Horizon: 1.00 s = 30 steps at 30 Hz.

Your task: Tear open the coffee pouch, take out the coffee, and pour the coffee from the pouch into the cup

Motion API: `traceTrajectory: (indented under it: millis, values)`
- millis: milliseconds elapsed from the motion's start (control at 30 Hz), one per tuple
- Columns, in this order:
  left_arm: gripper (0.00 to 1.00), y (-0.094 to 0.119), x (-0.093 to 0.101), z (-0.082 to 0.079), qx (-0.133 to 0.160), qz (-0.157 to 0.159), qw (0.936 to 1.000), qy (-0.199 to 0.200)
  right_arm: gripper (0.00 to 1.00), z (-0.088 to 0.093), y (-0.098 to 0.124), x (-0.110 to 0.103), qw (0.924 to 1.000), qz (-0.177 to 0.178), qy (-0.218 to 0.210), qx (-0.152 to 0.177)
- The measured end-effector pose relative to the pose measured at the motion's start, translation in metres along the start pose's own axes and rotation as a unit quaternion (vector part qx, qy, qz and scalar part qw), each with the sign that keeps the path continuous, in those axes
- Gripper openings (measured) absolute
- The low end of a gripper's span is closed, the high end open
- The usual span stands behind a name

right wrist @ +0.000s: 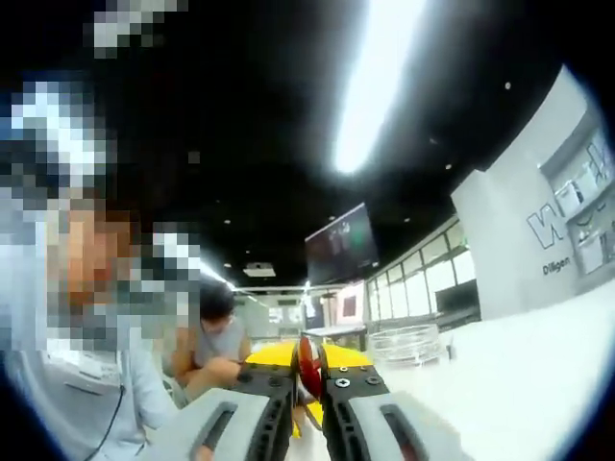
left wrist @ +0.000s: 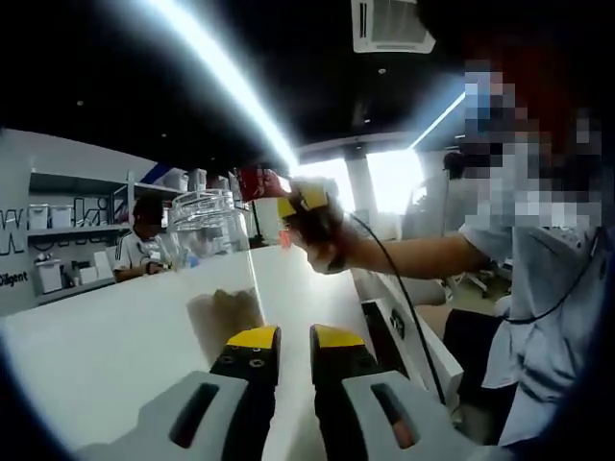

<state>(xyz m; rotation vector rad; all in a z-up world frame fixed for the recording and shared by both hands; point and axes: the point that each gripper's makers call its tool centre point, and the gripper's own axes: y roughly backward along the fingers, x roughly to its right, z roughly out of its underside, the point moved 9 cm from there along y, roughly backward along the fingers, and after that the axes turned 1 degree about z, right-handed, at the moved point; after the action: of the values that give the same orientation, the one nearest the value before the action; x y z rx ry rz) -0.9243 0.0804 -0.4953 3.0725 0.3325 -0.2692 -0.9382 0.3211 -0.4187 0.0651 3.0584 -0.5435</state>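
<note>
A clear glass cup stands on the white table, beyond my left gripper. Its yellow-tipped jaws sit close together with nothing between them. Further back the right gripper is held up by a hand beside the cup's rim. It is shut on a red coffee pouch that sticks out over the cup. In the right gripper view the red pouch is pinched edge-on in my right gripper, with the glass cup to the right beyond it. I cannot tell whether the pouch is torn.
The person holding the grippers stands at the table's right edge, with a cable hanging from the arm. Another person sits behind the table near shelves. In the right gripper view a seated person and a hanging screen are behind.
</note>
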Motion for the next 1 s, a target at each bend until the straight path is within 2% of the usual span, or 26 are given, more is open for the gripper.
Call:
traceTrajectory:
  millis: [567, 1000]
  values:
    - [0.15, 0.000, 0.001, 0.000, -0.002, 0.001, 1.0000, -0.003, 0.09, -0.020, 0.010, 0.002, 0.9995, 0.016, 0.013, 0.024]
    - [0.15, 0.000, 0.001, 0.000, -0.004, 0.002, 1.0000, -0.005, 0.09, -0.034, 0.019, 0.005, 0.9989, 0.031, 0.028, 0.021]
